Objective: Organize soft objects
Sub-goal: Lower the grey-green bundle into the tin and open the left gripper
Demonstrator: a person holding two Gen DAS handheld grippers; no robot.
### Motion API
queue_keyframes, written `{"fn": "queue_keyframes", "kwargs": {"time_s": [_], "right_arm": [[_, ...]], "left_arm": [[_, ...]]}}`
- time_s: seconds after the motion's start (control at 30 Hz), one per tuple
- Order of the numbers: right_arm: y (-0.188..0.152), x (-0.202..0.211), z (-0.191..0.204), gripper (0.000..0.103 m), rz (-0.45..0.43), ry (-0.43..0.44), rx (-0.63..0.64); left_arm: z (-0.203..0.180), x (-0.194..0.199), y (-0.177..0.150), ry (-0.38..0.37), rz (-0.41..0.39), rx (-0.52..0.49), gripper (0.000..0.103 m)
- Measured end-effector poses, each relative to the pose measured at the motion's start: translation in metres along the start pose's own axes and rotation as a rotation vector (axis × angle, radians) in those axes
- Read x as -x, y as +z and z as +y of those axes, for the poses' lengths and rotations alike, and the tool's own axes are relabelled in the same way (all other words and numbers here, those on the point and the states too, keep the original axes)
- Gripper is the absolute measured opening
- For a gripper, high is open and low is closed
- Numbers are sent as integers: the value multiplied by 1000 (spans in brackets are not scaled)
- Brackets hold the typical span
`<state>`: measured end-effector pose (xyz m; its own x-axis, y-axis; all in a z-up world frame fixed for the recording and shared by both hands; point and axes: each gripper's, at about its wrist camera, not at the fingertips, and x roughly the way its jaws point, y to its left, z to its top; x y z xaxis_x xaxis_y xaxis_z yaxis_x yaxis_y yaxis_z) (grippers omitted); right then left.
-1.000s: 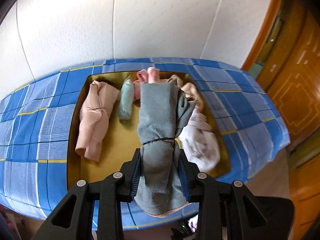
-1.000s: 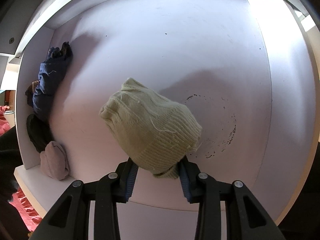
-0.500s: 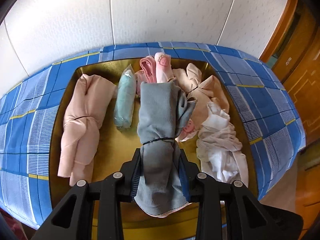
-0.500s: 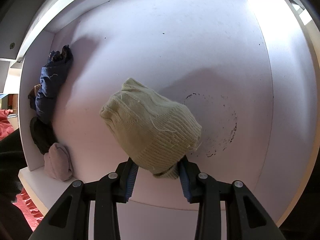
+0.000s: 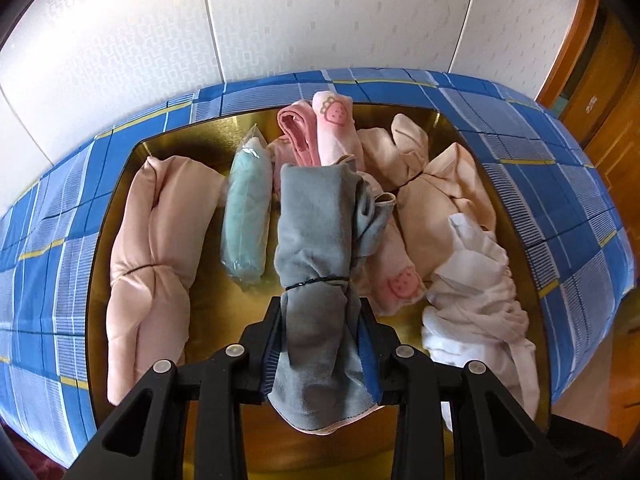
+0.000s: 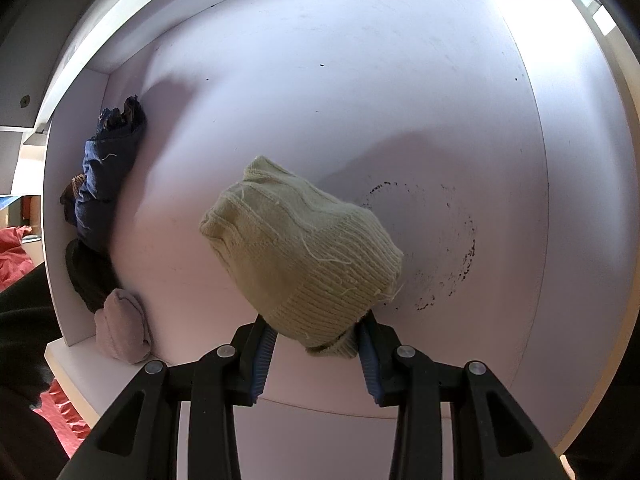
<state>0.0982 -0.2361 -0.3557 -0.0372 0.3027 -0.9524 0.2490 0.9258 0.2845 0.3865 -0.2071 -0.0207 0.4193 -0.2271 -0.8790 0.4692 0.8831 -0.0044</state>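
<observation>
Grey rolled cloth bundle tied with a thin black band (image 5: pixel 316 264) hides the middle of the gold tray (image 5: pixel 116 184); the left tongs (image 5: pixel 320 344) clamp it above the tray. Beside it lie a long peach roll (image 5: pixel 148 248) and a mint bagged roll (image 5: pixel 246 216). The right tongs (image 6: pixel 316 344) grip a pale yellow knitted roll (image 6: pixel 300 256) over a white shelf (image 6: pixel 340 100); dark bundles (image 6: pixel 104 184) at its left wall are hard to make out.
</observation>
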Motion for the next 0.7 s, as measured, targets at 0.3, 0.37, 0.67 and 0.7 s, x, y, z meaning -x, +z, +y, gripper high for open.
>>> {"fn": "queue_keyframes", "kwargs": {"time_s": [0.3, 0.37, 0.67, 0.7], "right_arm": [[1, 0, -2, 38, 2, 11, -11], [1, 0, -3, 38, 3, 11, -11], [1, -1, -5, 42, -1, 19, -45], [2, -2, -5, 42, -2, 17, -44]], "left_arm": [[10, -18, 8, -32, 39, 57, 37], [10, -21, 8, -23, 49, 51, 39], [15, 4, 6, -5, -21, 64, 71], [16, 8, 5, -4, -33, 60, 72]]}}
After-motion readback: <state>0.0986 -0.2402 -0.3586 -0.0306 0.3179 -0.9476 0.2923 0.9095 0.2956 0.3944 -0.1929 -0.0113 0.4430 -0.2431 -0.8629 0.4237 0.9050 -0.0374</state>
